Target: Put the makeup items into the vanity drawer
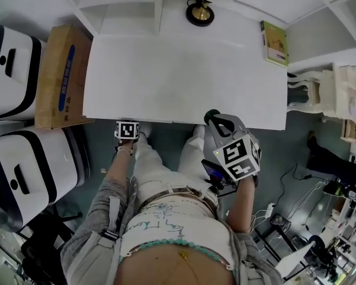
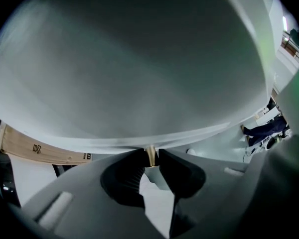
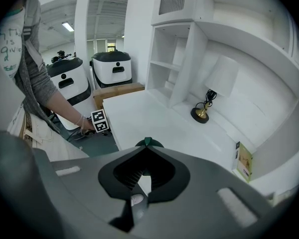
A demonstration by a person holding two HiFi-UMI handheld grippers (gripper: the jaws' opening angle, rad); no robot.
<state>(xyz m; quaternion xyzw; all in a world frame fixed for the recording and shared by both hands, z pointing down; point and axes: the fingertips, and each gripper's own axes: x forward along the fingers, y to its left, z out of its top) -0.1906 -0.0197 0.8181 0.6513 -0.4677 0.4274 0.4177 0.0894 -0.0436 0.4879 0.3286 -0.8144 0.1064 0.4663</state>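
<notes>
The white vanity (image 1: 184, 76) has a bare top, and its drawer looks closed. My left gripper (image 1: 128, 129) is at the vanity's front edge, with its jaws hidden under the edge in the head view. In the left gripper view the white drawer front (image 2: 139, 78) fills the frame. There my left gripper (image 2: 150, 158) is shut on a small brass drawer knob (image 2: 150, 155). My right gripper (image 1: 213, 119) hovers at the front edge, right of centre. It is shut on a dark green makeup item (image 3: 147, 142), of which only the tip shows.
A lamp (image 1: 200, 12) with a black and brass base stands at the back of the vanity, and a green booklet (image 1: 275, 43) lies at its right end. A cardboard box (image 1: 62, 76) and two white machines (image 1: 12, 70) are on the left. A white chair (image 1: 320, 94) and floor cables are on the right.
</notes>
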